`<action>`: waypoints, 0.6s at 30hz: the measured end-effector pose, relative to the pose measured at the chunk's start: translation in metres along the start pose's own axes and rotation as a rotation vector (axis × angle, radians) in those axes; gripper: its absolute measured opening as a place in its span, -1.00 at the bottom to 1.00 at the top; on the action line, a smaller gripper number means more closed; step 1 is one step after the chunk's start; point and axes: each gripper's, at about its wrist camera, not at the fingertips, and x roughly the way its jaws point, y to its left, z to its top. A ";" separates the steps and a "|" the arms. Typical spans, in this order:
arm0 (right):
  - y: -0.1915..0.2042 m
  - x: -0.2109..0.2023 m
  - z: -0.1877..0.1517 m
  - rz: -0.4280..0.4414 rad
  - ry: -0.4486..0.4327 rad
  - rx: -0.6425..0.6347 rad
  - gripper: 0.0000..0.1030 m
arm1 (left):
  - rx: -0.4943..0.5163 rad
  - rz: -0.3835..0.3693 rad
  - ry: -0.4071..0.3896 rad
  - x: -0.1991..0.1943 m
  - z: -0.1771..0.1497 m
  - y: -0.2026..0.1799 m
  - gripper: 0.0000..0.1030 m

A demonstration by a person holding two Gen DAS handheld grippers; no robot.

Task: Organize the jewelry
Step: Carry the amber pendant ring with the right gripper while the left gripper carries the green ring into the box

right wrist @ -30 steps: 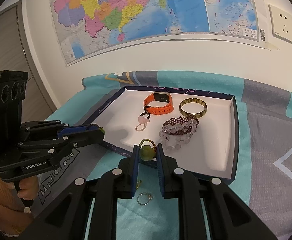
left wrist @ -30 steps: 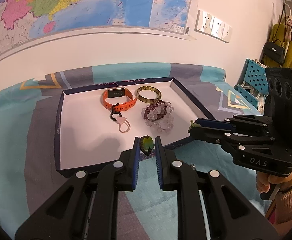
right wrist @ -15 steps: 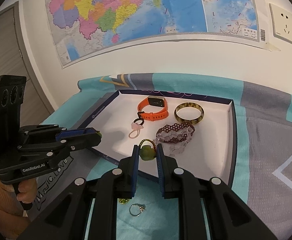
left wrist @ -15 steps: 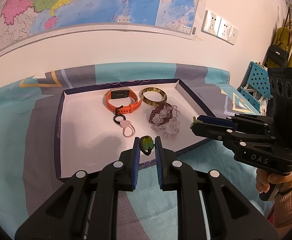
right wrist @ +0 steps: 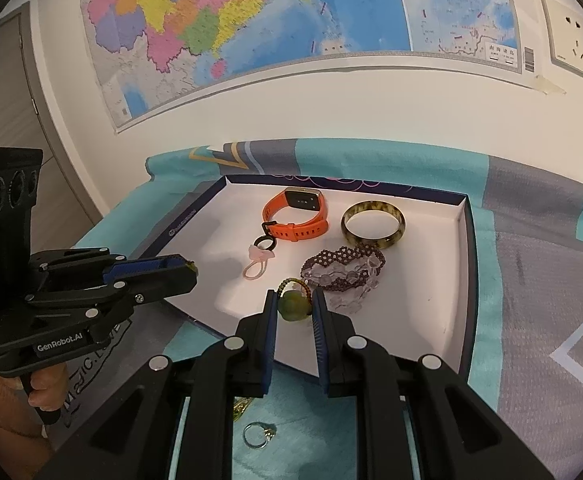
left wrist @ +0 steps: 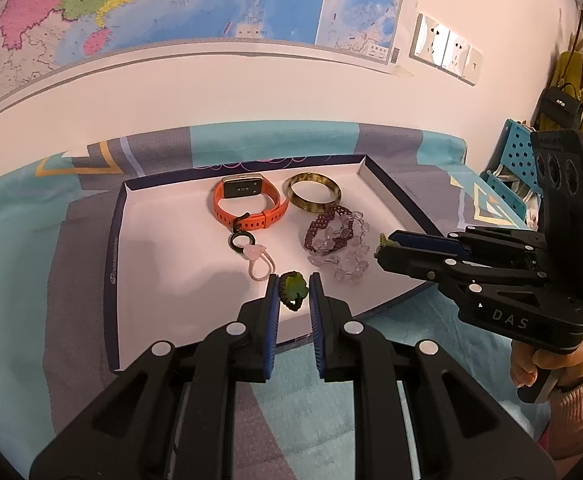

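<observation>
1. Your left gripper (left wrist: 293,292) pinches a green pendant (left wrist: 294,287) over the tray's (left wrist: 112,248) near edge, barely moved since a second ago.
2. Your right gripper (right wrist: 294,305) clamps a green bead charm (right wrist: 293,306); it has edged closer over the tray, ready to set down.

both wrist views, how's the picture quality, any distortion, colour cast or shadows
Left wrist view: strong fisheye bowing of the map edge, dark vignette corners, warm pinkish cast on the wall, soft shadow on the tray floor. Right wrist view: same bowing and dark corners, cooler whites, sharp on the orange watch.
</observation>
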 end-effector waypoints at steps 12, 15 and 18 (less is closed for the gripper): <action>-0.005 0.011 0.002 -0.008 0.025 0.003 -0.70 | 0.001 0.019 0.013 0.011 0.005 0.002 -0.71; -0.006 0.014 0.003 -0.008 0.031 0.007 -0.70 | 0.002 0.023 0.018 0.014 0.005 0.003 -0.71; -0.005 0.016 0.004 -0.007 0.034 0.006 -0.70 | -0.001 0.027 0.024 0.018 0.005 0.004 -0.71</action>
